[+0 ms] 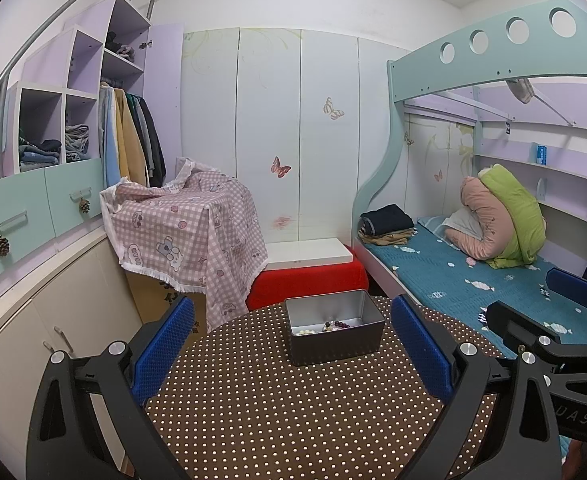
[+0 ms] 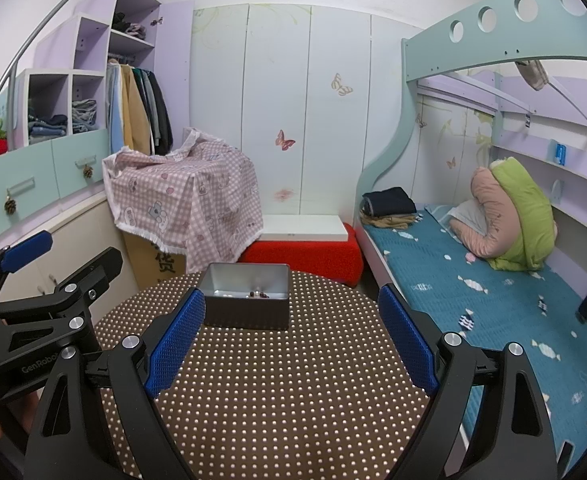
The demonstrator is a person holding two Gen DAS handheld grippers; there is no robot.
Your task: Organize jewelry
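A grey metal tin (image 1: 335,343) stands open on a round table with a brown dotted cloth (image 1: 293,408). Bead jewelry (image 1: 331,326) in white, dark and purple lies on its floor. The tin (image 2: 249,312) and a few beads (image 2: 258,294) also show in the right wrist view. My left gripper (image 1: 293,344) is open and empty, held back from the tin, its blue pads either side of it in view. My right gripper (image 2: 291,340) is open and empty, just right of the tin. Each gripper shows at the edge of the other's view.
A bunk bed with a teal cover (image 1: 473,276) stands to the right of the table. A red stool with a white board (image 1: 309,268) and a box under a pink checked cloth (image 1: 189,232) stand behind the table. Cabinets (image 1: 33,300) line the left wall.
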